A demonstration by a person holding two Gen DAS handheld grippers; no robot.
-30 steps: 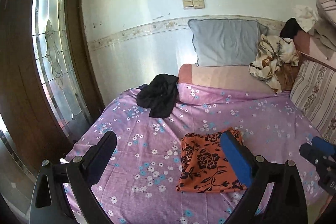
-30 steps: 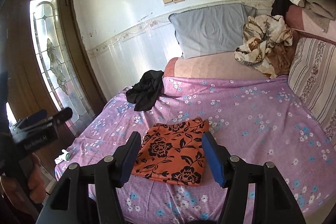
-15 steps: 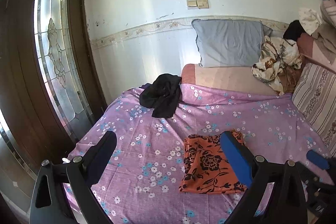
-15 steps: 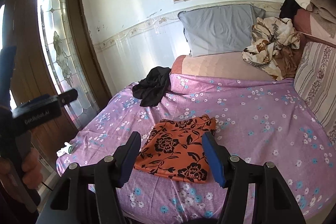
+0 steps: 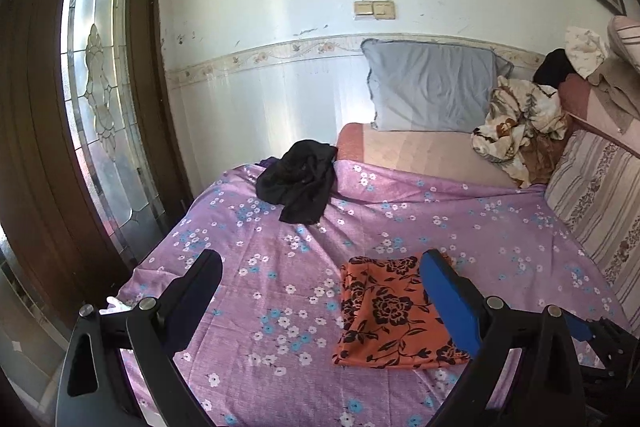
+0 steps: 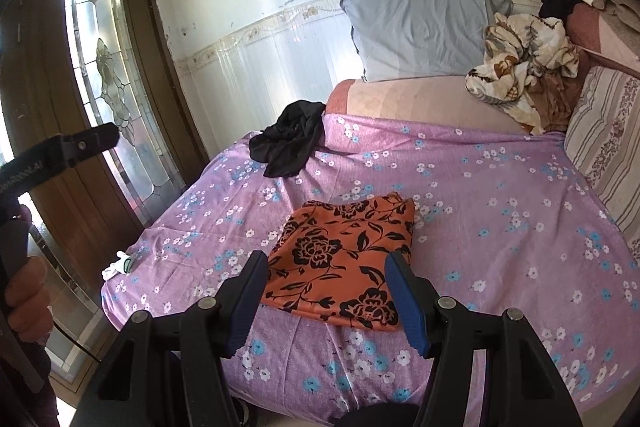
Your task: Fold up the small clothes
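Orange floral cloth [image 6: 344, 259] – folded, flat

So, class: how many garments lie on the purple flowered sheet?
2: the folded orange floral cloth near the front edge, and the crumpled black garment at the sheet's far left. More clothes lie heaped beyond.
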